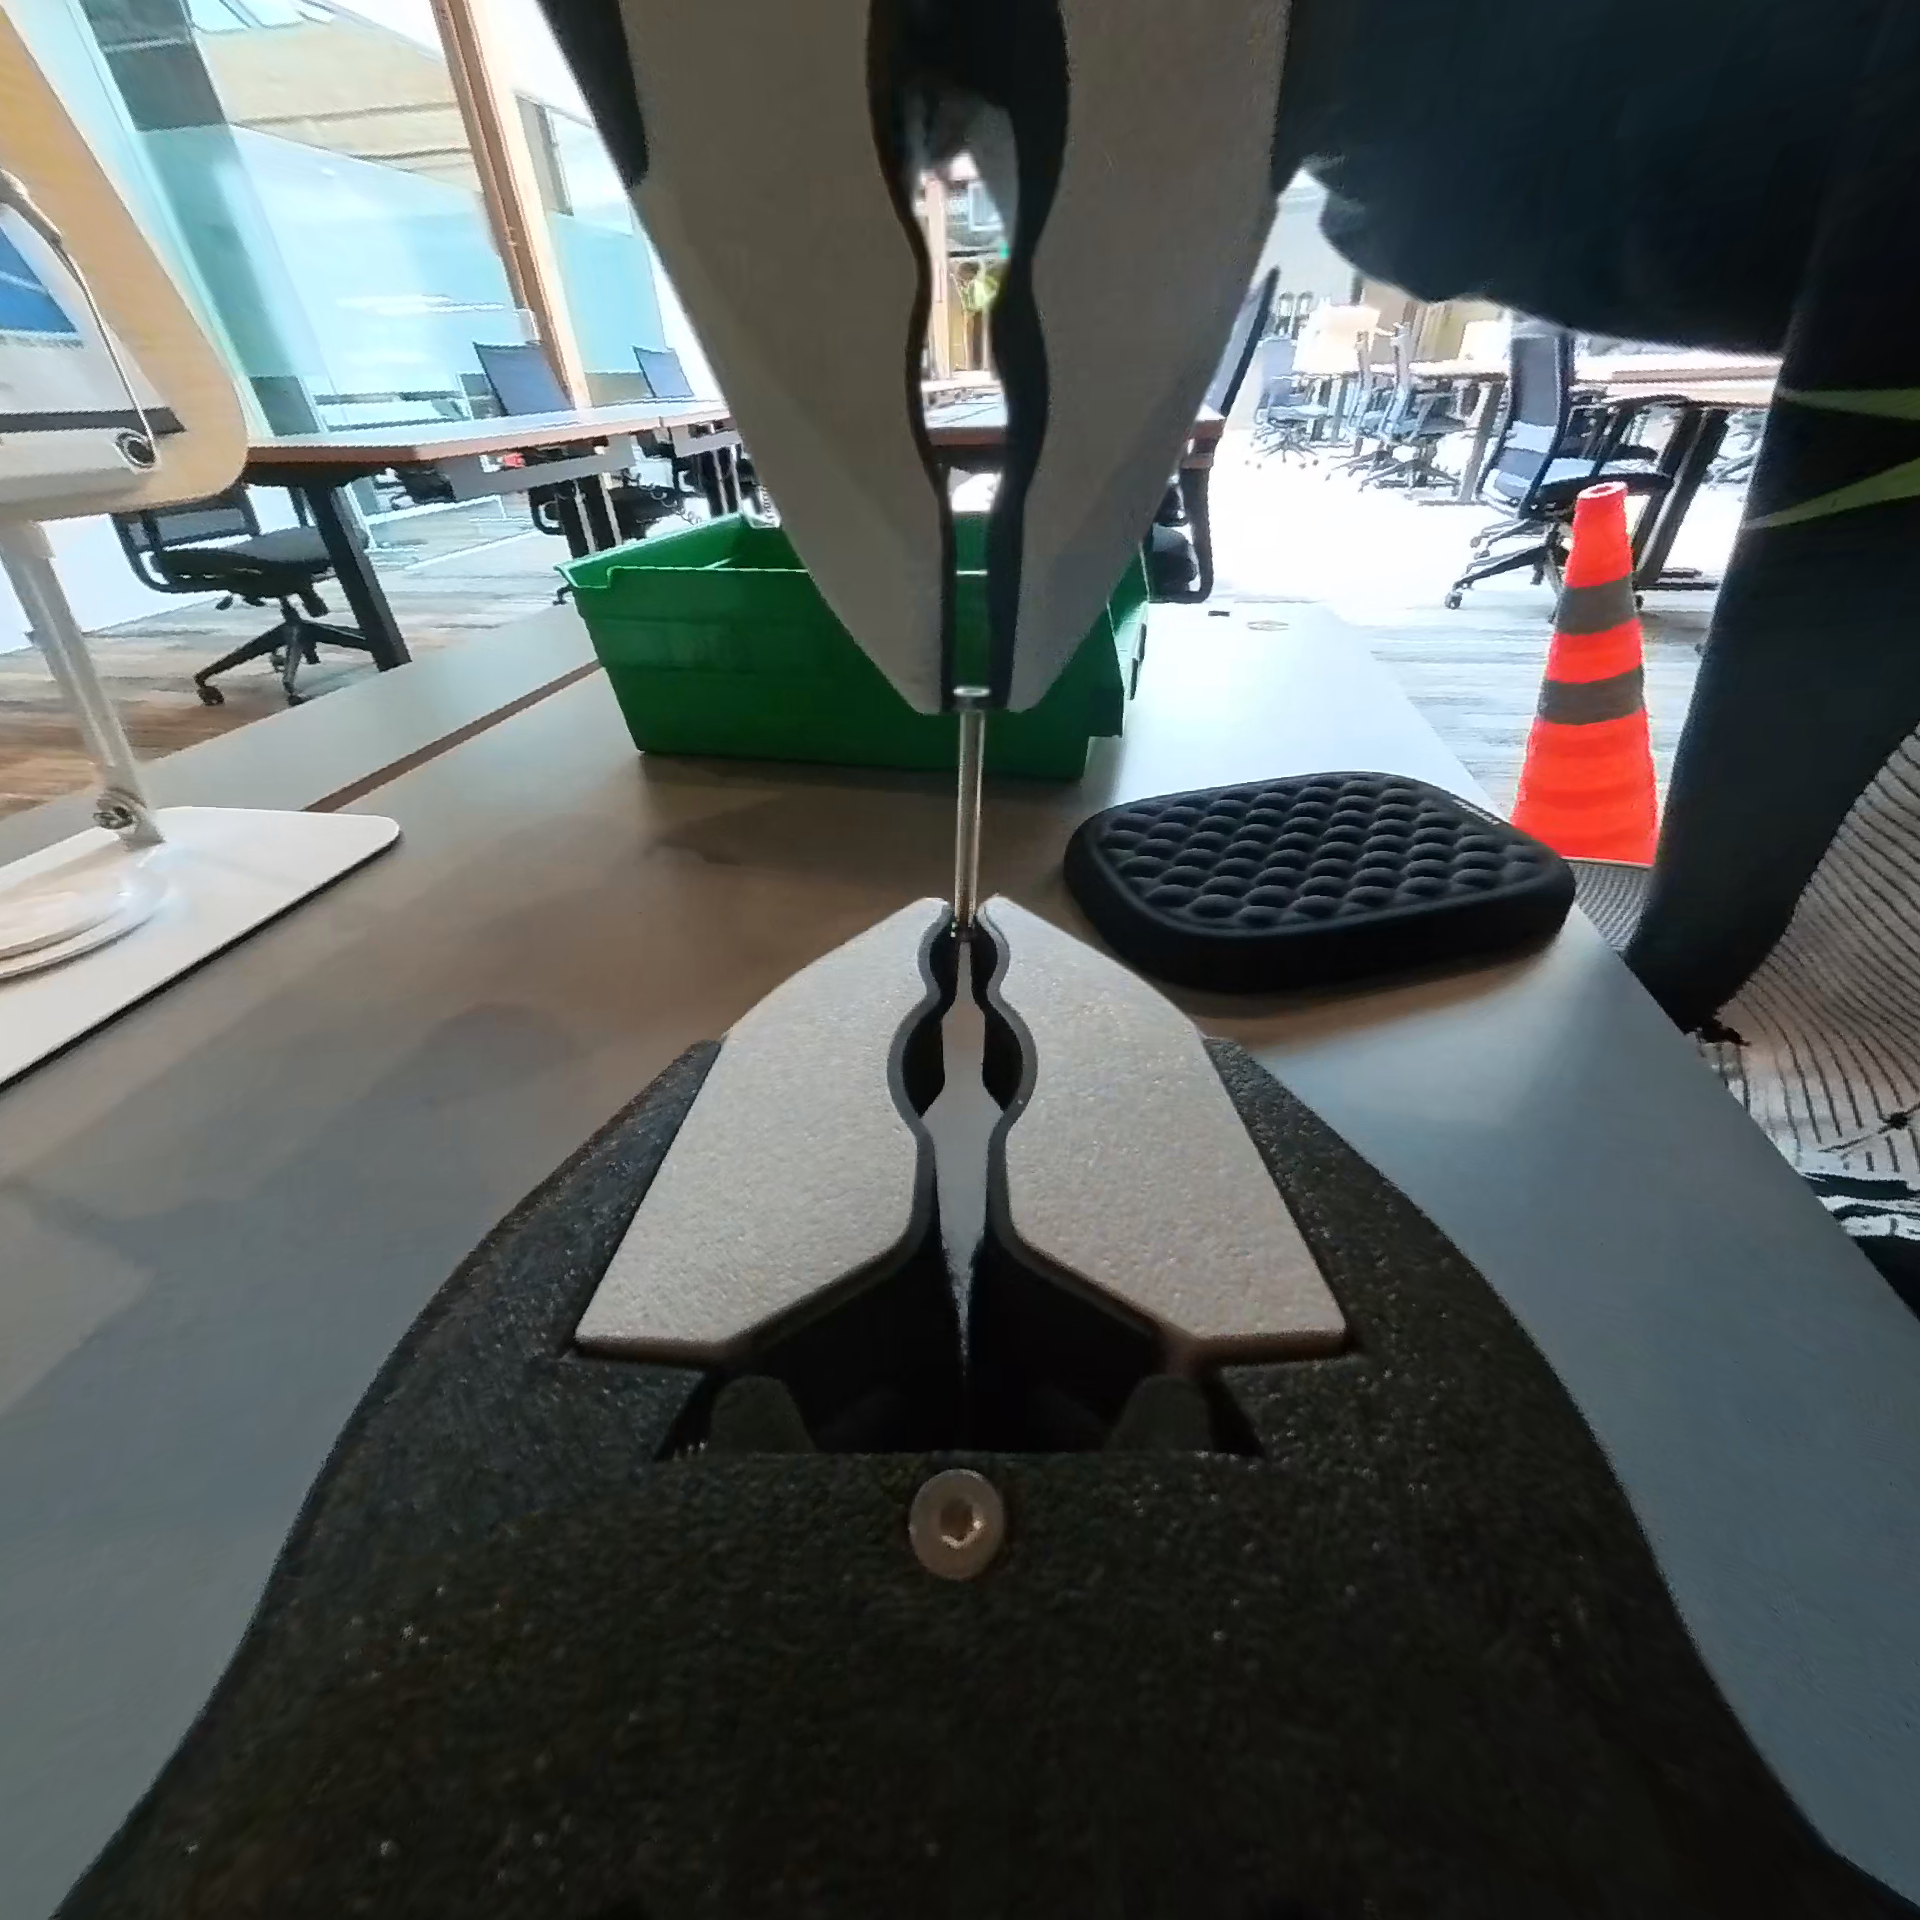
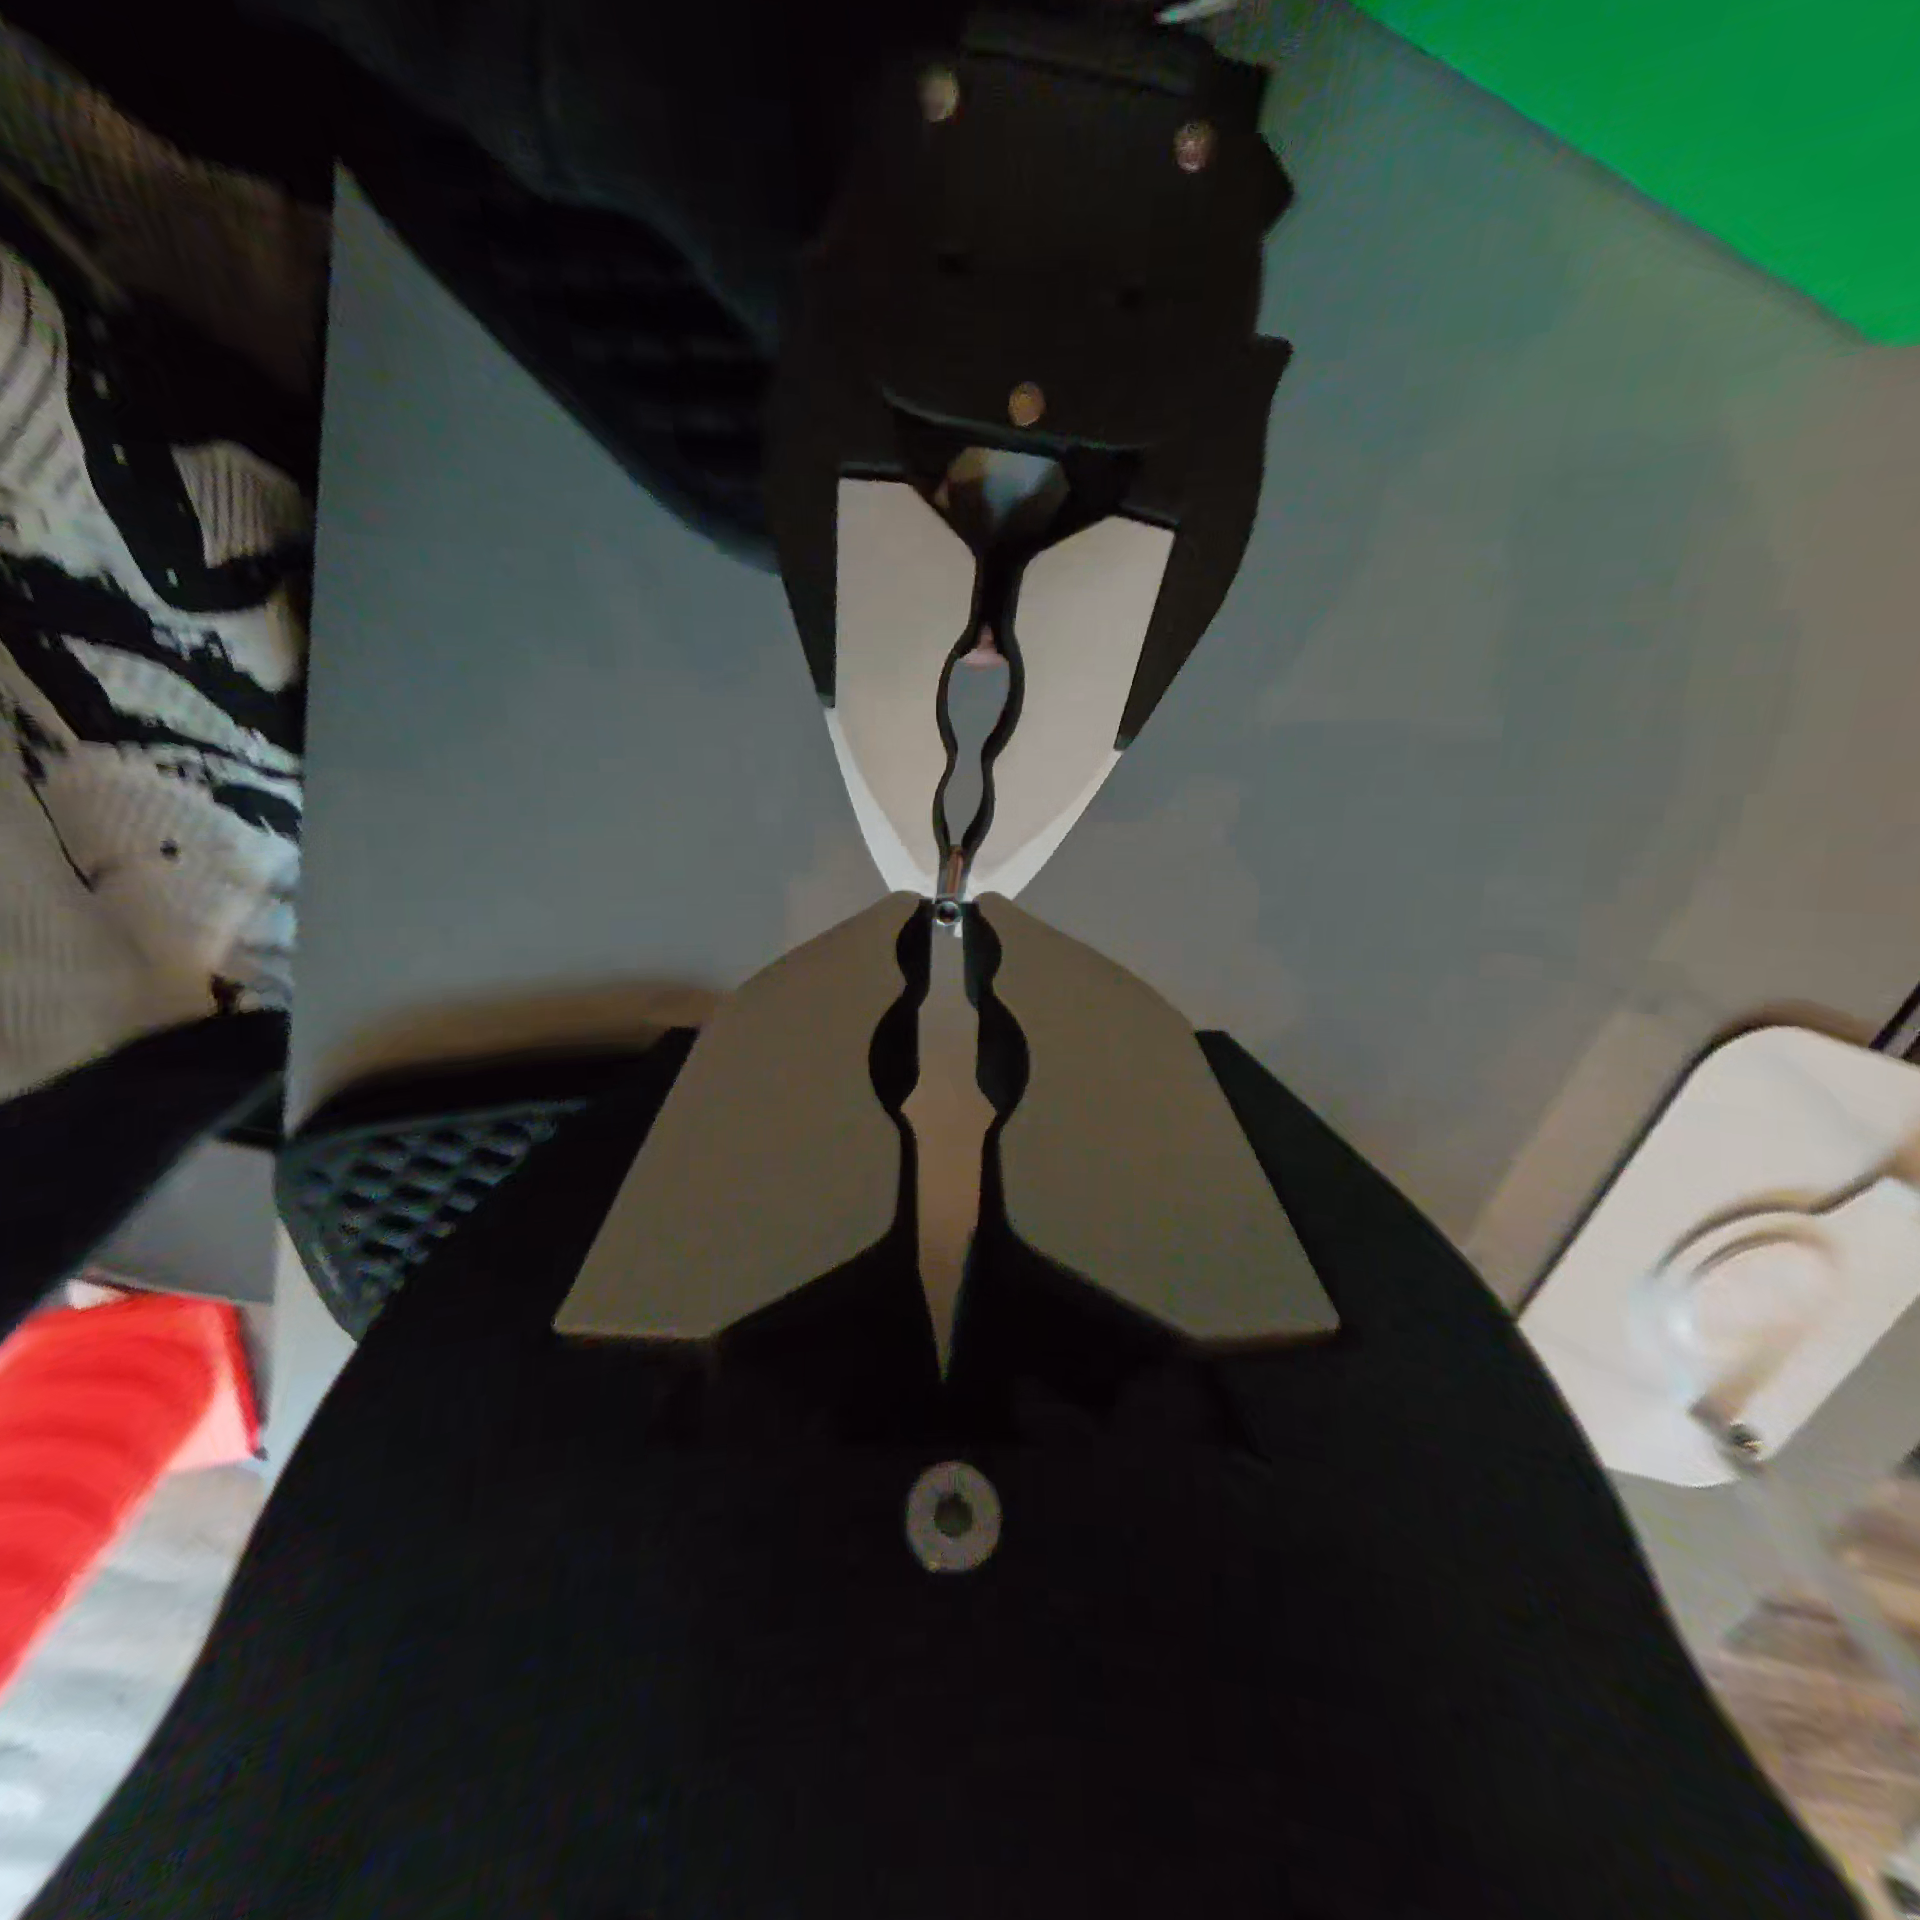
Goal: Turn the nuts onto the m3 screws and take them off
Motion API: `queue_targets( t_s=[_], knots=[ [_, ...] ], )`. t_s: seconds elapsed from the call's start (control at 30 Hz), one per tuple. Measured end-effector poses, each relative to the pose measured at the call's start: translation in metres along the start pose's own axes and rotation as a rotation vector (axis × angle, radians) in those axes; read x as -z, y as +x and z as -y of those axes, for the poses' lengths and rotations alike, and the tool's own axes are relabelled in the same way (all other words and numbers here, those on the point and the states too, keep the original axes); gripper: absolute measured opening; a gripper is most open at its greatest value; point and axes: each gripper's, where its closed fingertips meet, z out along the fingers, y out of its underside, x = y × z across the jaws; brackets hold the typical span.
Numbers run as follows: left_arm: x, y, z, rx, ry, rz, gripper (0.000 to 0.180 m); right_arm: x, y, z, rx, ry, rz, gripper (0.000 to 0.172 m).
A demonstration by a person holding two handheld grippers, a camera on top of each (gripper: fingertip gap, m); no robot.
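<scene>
From the left wrist view, the left tool (image 1: 968, 928) is clenched on the lower end of a thin upright screw (image 1: 968, 810); the right tool (image 1: 974, 694) comes down from above and pinches the nut (image 1: 974, 692) at its top. A small mark on the black honeycomb pad (image 1: 1320, 873) is too small to read. Behind stands a green bin (image 1: 727, 644), partly hidden.

From the right wrist view, looking down at the tabletop (image 2: 540, 727), the right tool (image 2: 947, 914) grips the nut (image 2: 947, 912) end-on, with the left tool (image 2: 956, 862) just beyond; the screw is almost wholly hidden.

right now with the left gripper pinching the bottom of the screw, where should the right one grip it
At the head end, from above, in line with the shaft. The screw stands upright, its lower tip pinched in the left gripper, so only the top is free; the right gripper is closed there.
</scene>
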Motion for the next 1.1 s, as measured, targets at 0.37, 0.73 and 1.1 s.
queue_targets(
  t_s=[0.37, 0.73, 1.1],
  knots=[
    [-0.001, 0.011, -0.001, 0.015, -0.001, -0.091, 0.001, 0.005, -0.010, 0.000, 0.599, -0.014, 0.043, 0.022],
    [0.000, 0.007, 0.001, 0.020, 0.012, -0.059, 0.001, -0.002, 0.000, 0.000, 0.506, -0.039, 0.036, 0.004],
    [-0.001, -0.009, -0.005, -0.095, -0.055, 0.135, 0.001, -0.005, 0.008, -0.008, -0.268, -0.071, -0.075, 0.004]
  ],
)
